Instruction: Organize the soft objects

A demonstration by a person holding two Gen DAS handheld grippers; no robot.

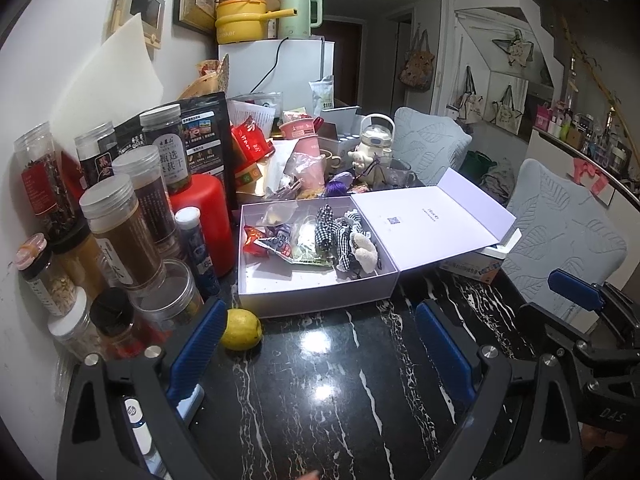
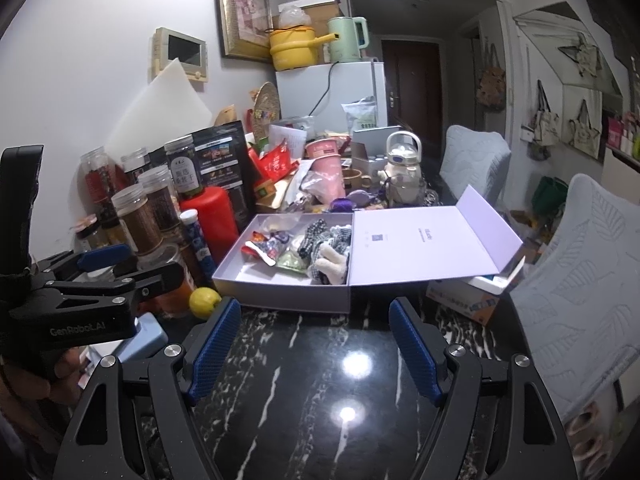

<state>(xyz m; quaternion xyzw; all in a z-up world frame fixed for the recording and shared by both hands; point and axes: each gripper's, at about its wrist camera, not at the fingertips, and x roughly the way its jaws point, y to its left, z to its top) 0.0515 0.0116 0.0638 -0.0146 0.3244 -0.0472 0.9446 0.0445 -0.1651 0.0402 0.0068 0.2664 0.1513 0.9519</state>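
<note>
While both tongs (image 1: 320, 344) (image 2: 316, 344) gape empty, checked and fluffy soft toys (image 1: 348, 240) fill the box (image 1: 312, 296).

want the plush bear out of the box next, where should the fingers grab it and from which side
Grip the bear across its pale body, coming from above: the box walls block a side approach. It lies flat against the right wall, with the checkered cloth toys pressed on its left, so close front to back. The right gripper is open and nearer that side, so it probably suits best.
</note>
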